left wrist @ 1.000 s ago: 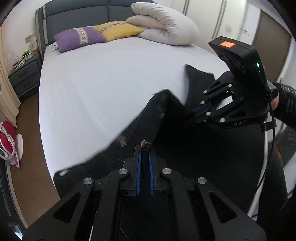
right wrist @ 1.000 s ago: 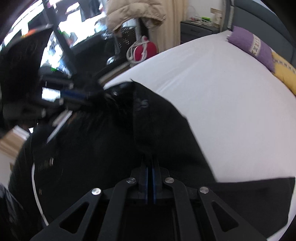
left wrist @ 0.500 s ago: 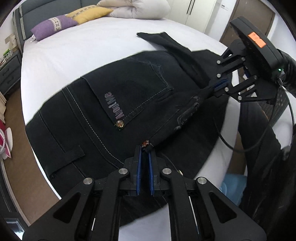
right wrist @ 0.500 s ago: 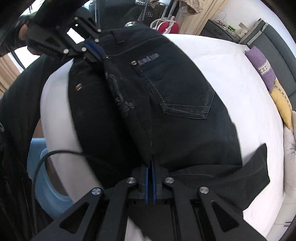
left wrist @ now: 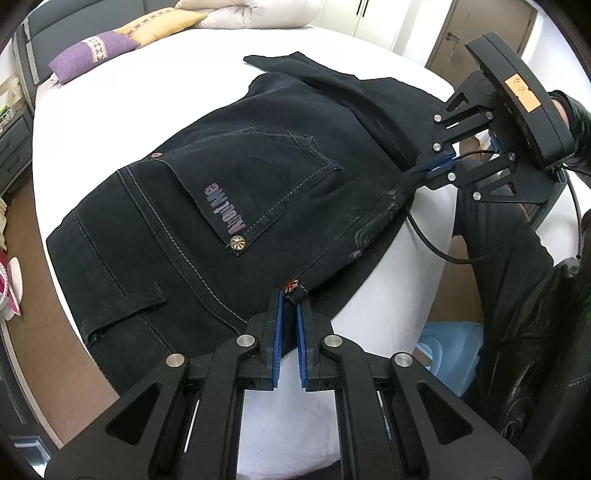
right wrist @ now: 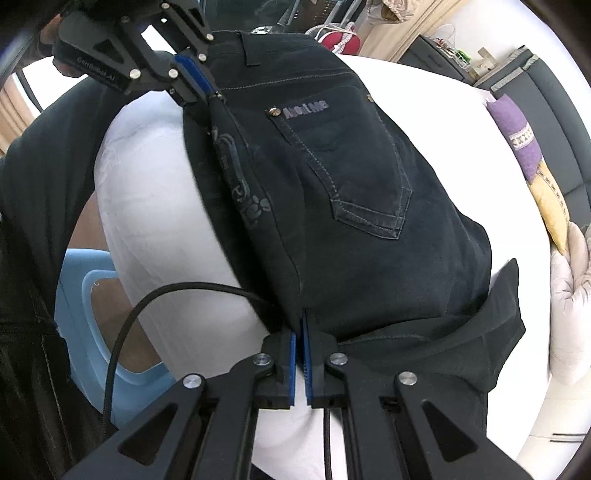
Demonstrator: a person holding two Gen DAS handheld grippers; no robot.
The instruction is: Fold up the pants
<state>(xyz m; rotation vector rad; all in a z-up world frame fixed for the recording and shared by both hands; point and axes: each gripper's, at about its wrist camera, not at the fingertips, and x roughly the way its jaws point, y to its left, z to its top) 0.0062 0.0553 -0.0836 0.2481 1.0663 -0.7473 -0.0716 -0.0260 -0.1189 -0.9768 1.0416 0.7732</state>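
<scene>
Black jeans [left wrist: 229, 184] lie spread on the white bed [left wrist: 110, 96], back pocket up, folded lengthwise along the near edge. My left gripper [left wrist: 290, 295] is shut on the waistband corner by a copper rivet. My right gripper [right wrist: 300, 328] is shut on the folded edge further along; it also shows in the left wrist view [left wrist: 430, 168]. The left gripper shows in the right wrist view [right wrist: 207, 92]. The jeans [right wrist: 351, 184] hang slightly over the bed's front edge. A trouser leg [left wrist: 325, 74] runs toward the far side.
Purple pillow [left wrist: 92, 55], yellow pillow [left wrist: 155, 26] and a white duvet [left wrist: 258, 14] sit at the headboard. A light blue bin [right wrist: 92, 314] stands on the floor by the bed's near edge. A nightstand [left wrist: 11, 147] is at the left.
The jeans were held bunched up in the air; both grippers have swung them down and out, so they now lie flat on the bed. Both grippers still hold the near edge.
</scene>
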